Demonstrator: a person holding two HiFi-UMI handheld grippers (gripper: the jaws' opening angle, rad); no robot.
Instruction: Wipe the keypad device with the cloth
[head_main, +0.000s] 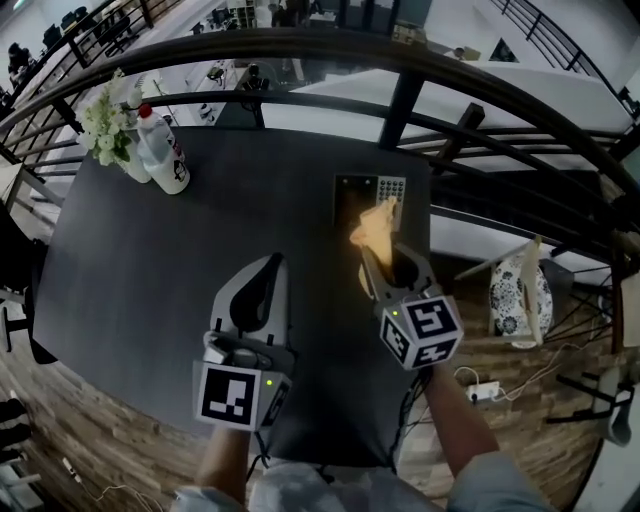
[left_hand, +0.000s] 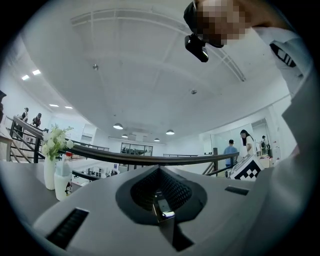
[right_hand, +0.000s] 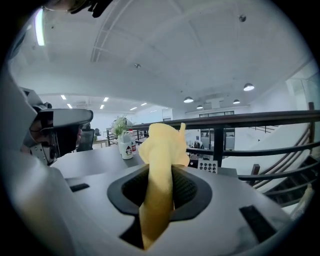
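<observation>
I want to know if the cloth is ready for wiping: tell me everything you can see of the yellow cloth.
The yellow cloth looks soft and thin, bunched into a crumpled strip. The right gripper has its jaws shut on its middle. One end sticks up past the jaw tips in a loose folded tuft, and the other trails back between the jaws. In the head view it overlaps the keypad device on the dark table; whether it touches the device cannot be told.
</observation>
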